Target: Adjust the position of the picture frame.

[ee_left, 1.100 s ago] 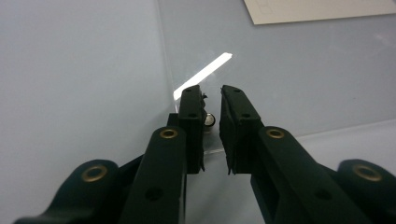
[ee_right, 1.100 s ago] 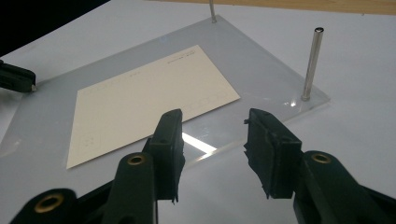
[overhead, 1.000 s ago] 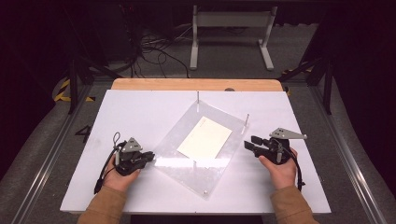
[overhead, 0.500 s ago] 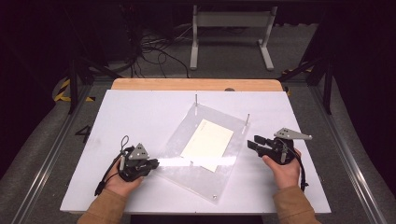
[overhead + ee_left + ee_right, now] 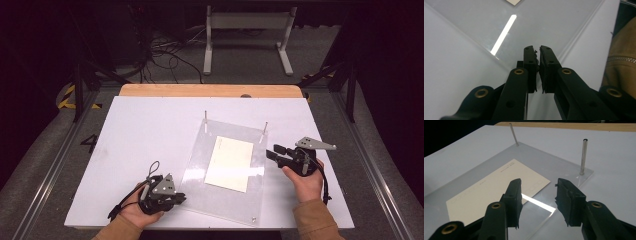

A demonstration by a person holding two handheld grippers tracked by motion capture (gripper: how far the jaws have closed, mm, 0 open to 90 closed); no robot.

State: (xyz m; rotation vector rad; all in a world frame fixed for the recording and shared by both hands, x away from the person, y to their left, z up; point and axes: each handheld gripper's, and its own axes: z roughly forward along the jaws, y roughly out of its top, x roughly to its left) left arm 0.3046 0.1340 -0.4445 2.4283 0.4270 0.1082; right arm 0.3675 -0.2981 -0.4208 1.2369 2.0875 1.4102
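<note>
**Clear Sheet Gripped at Its Near Left Corner**

A white worktop [image 5: 150, 130] with a wooden strip along its far edge stood in a dark room, cables and a metal stand on the floor beyond it. A clear plastic sheet [image 5: 200, 165] lay flat near the middle of the worktop, turned slightly askew, with 2 thin metal pins [image 5: 205, 116] rising upright from its far corners. A cream card [image 5: 230, 164] lay under or on the sheet, near its centre; which of the 2 could not be told.

The left gripper [image 5: 175, 197] sat at the sheet's near left corner, low over the worktop. In the left gripper view its jaws stood almost together, pinched on the sheet's edge, with the sheet spreading away ahead of them. The right gripper [image 5: 272, 152] hovered at the sheet's right edge, pointing across it toward the card. In the right gripper view its jaws stood apart with nothing between them, the card's corner and the sheet's right edge just beyond the tips, 1 pin standing farther off to the right.
</note>
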